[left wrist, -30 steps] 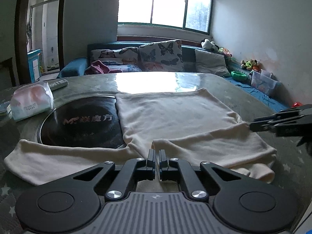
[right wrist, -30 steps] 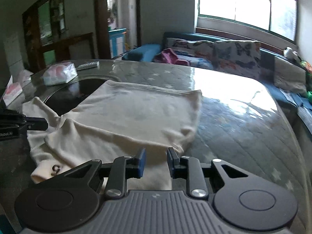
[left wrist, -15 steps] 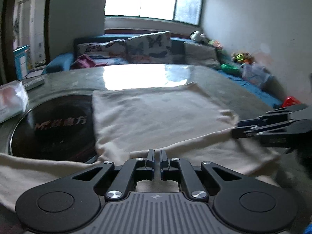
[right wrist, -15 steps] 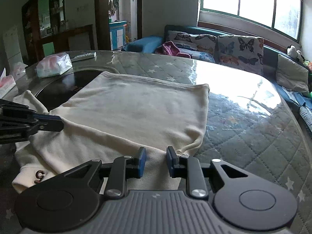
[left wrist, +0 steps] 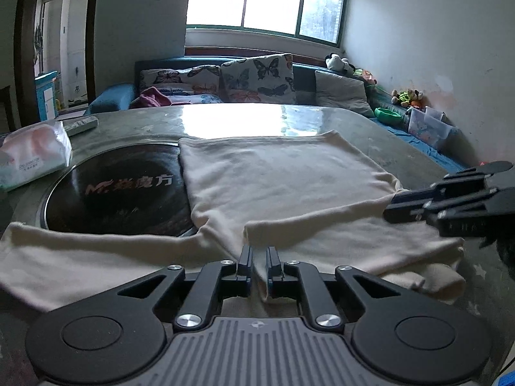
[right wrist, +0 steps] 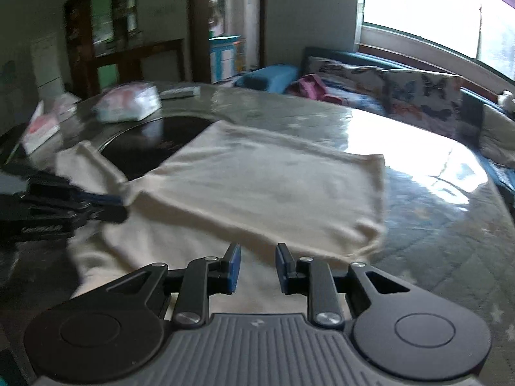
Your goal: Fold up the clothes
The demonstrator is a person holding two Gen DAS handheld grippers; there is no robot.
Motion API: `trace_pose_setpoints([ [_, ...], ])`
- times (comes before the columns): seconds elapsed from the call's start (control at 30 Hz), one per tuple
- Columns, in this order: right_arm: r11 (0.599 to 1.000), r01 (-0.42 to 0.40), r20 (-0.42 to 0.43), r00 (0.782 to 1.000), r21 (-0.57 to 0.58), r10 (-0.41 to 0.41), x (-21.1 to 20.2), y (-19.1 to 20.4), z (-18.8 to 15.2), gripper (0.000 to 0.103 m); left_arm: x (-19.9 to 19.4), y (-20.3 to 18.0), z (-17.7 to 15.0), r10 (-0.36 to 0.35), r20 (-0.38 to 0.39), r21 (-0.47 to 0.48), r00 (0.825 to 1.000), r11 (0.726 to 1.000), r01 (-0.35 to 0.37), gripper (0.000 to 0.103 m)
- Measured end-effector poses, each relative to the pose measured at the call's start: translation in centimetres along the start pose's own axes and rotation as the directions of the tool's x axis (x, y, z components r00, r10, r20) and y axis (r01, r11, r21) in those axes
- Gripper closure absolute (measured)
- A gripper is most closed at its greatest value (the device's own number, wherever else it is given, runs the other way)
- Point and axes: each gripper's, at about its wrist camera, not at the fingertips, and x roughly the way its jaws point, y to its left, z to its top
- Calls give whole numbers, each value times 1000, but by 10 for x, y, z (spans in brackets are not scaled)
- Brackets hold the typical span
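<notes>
A cream long-sleeved garment (left wrist: 283, 173) lies flat on the round table, one sleeve (left wrist: 74, 257) stretched out to the left over the black disc. My left gripper (left wrist: 259, 259) sits at the garment's near edge, shut on a raised fold of the cloth. In the left wrist view my right gripper (left wrist: 391, 207) comes in from the right, its tips at the garment's right edge. Seen from its own blurred camera, the right gripper (right wrist: 257, 265) is open, with cloth (right wrist: 257, 193) lying below the gap. The left gripper (right wrist: 120, 206) shows there at the left.
A black round disc with lettering (left wrist: 119, 189) sits in the table under the garment's left part. A tissue pack (left wrist: 32, 157) and a remote (left wrist: 80, 125) lie at the far left. A sofa with butterfly cushions (left wrist: 257, 77) runs behind the table (left wrist: 251, 115).
My right gripper has shifted leftward to the garment's right edge, and its view now blurs with motion. My left gripper's fingers stand slightly wider around the cloth fold.
</notes>
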Motion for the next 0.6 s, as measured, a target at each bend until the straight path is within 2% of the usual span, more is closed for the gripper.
trace_pose_setpoints([
  [0.13, 998, -54, -18, 998, -40, 54, 4, 22, -2, 80, -11, 5, -2, 20, 11, -15, 1000, 1000, -20, 89],
  [0.3, 989, -122, -32, 992, -87, 120, 9, 50, -1, 79, -26, 17, -4, 63, 31, -54, 998, 997, -61, 78],
  [0.47, 977, -163, -45, 986, -137, 158, 17, 70, 4, 79, -38, 43, -7, 150, 30, -125, 988, 981, -145, 77],
  [0.6, 974, -176, -43, 984, -144, 172, 24, 76, 10, 79, -48, 69, -9, 247, 31, -192, 969, 953, -236, 73],
])
